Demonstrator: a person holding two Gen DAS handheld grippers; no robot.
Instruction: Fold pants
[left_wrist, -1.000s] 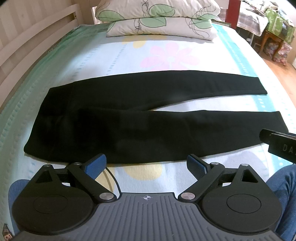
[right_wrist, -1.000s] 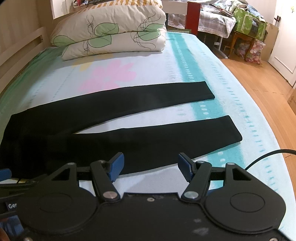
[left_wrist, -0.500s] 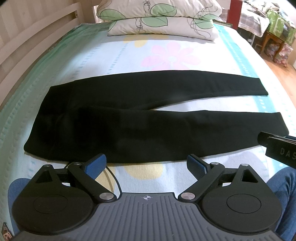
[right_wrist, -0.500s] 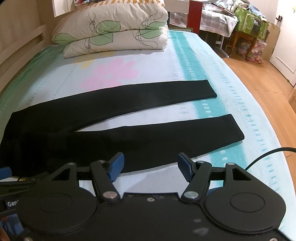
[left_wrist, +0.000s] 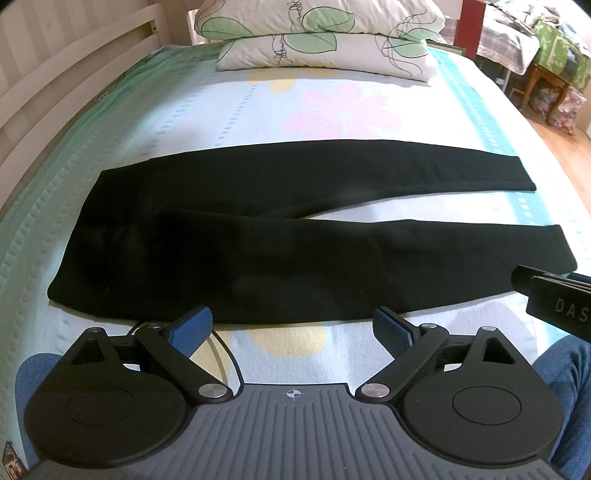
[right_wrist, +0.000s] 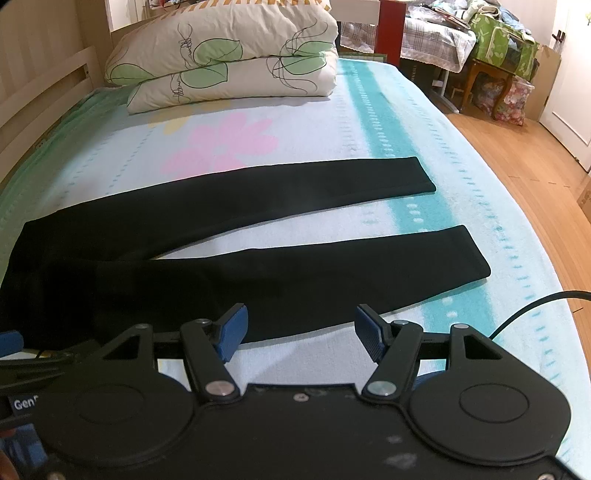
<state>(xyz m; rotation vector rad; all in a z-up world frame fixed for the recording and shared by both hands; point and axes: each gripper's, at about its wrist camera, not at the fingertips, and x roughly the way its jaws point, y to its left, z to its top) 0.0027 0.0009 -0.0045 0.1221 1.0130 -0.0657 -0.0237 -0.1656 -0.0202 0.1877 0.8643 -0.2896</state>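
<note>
With jaws spread wide and holding nothing, left gripper (left_wrist: 291, 328) and right gripper (right_wrist: 301, 328) hover just short of the near edge of the black pants (left_wrist: 280, 229). Pants lie flat across the bed (left_wrist: 207, 110), waist left, legs splayed right, cuffs near the mattress edge. Bare sheet beyond, then stacked pillows (right_wrist: 229, 62).
</note>
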